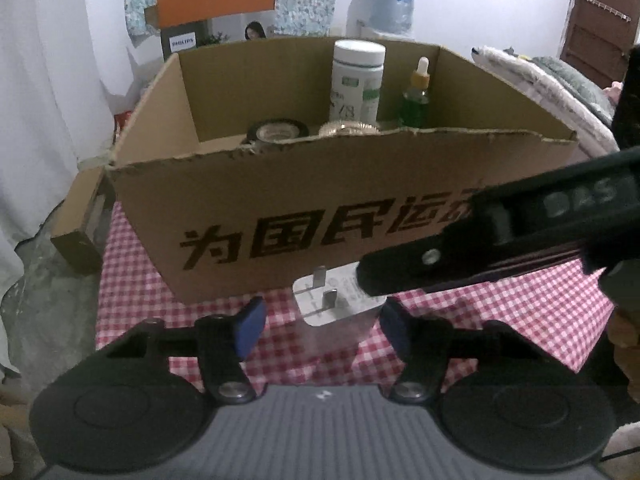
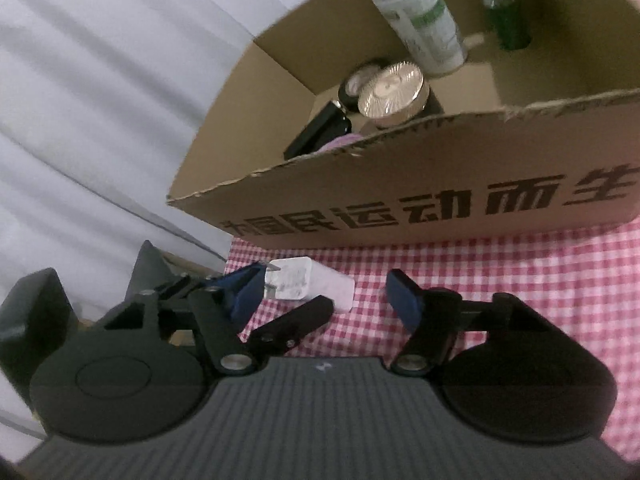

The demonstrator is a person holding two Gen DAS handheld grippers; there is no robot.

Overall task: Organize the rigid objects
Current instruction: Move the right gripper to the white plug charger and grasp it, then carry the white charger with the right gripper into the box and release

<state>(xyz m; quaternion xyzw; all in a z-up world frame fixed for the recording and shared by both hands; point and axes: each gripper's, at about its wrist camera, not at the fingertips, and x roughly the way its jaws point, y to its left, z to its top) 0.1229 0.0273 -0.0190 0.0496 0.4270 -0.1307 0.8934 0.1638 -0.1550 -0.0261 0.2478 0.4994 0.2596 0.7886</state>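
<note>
A white plug charger (image 1: 338, 300) lies on the red checked cloth in front of the cardboard box (image 1: 320, 208). My left gripper (image 1: 322, 326) is open, its blue pads just short of the charger on either side. My right gripper (image 2: 330, 298) is open; the charger (image 2: 308, 284) lies just beyond its left pad, and the left gripper's finger (image 2: 292, 326) crosses below the charger. In the left wrist view the right gripper's arm (image 1: 500, 236) reaches in from the right over the charger. The box (image 2: 420, 184) holds a white bottle (image 1: 358, 80), a green dropper bottle (image 1: 416, 92), round tins and a black item.
The checked cloth (image 1: 520, 312) covers a small table; its left edge drops to a grey floor. A small brown box (image 1: 76, 232) sits at the left of the big box. White curtains hang on the left, bedding is at the right.
</note>
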